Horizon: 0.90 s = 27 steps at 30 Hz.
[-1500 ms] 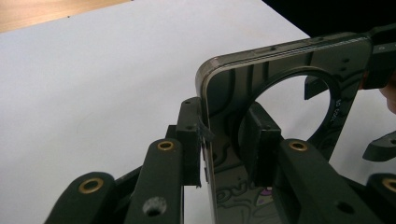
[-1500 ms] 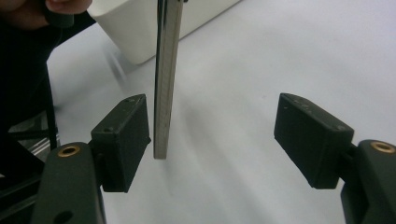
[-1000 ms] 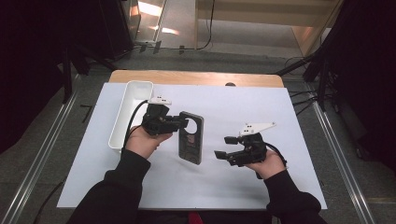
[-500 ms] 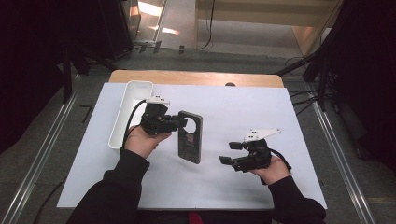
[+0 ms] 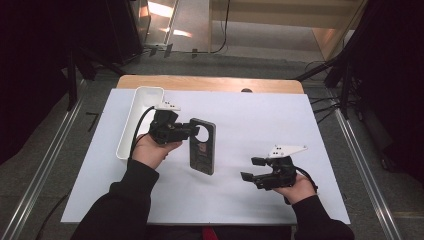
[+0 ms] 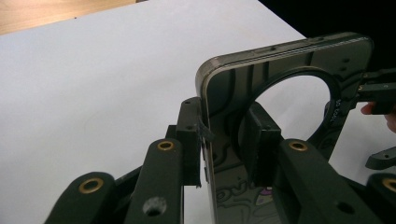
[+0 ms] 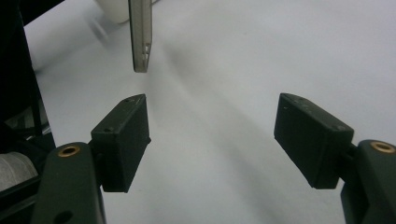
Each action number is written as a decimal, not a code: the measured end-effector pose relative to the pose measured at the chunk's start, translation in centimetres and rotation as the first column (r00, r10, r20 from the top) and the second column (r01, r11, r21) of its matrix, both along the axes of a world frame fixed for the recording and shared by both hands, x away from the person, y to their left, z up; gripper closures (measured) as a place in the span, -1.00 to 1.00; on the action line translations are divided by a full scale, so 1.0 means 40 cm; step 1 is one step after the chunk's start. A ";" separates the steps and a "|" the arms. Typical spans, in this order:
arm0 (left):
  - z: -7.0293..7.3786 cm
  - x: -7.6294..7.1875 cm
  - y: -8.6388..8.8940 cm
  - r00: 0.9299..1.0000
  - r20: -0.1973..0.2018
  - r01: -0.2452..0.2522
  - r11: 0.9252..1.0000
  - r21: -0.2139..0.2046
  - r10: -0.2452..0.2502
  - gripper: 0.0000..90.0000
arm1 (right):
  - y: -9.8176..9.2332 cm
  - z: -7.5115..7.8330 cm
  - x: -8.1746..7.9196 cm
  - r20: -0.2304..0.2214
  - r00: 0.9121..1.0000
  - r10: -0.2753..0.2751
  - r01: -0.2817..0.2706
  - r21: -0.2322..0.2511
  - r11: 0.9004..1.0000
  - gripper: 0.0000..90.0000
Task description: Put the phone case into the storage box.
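A dark phone case with a round cut-out stands on edge over the white sheet, left of centre. My left gripper is shut on its upper end. In the left gripper view the pads press both faces of the case just below the ring. I cannot tell whether its lower end touches the sheet. My right gripper is open and empty, low over the sheet to the right of the case and apart from it. In the right gripper view its jaws stand wide, with the case's thin edge beyond them.
A long white tray lies along the sheet's left edge, just behind my left hand. The wooden table edge runs along the far side. Bare sheet lies between the two grippers and at the far right.
My right gripper has drawn back to the right and toward the near edge, away from the case, sinking slightly. The left gripper and the case have stayed put.
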<state>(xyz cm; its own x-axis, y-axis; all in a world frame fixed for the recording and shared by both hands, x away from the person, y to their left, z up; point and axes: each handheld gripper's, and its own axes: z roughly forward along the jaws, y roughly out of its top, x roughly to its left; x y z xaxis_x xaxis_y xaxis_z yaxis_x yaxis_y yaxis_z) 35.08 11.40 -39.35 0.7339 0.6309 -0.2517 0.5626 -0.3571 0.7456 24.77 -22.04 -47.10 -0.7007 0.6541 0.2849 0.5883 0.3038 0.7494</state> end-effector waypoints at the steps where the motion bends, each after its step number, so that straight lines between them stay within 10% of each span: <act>1: 0.000 0.000 0.001 1.000 -0.002 -0.001 1.000 -0.004 0.001 0.58 | -0.002 -0.002 -0.003 -0.003 1.000 -0.002 0.002 0.000 1.000 -0.43; 27: 0.034 0.014 0.049 0.999 -0.029 -0.016 1.000 -0.019 0.015 0.58 | -0.059 -0.035 -0.036 -0.019 0.998 -0.063 0.062 -0.016 0.998 -0.43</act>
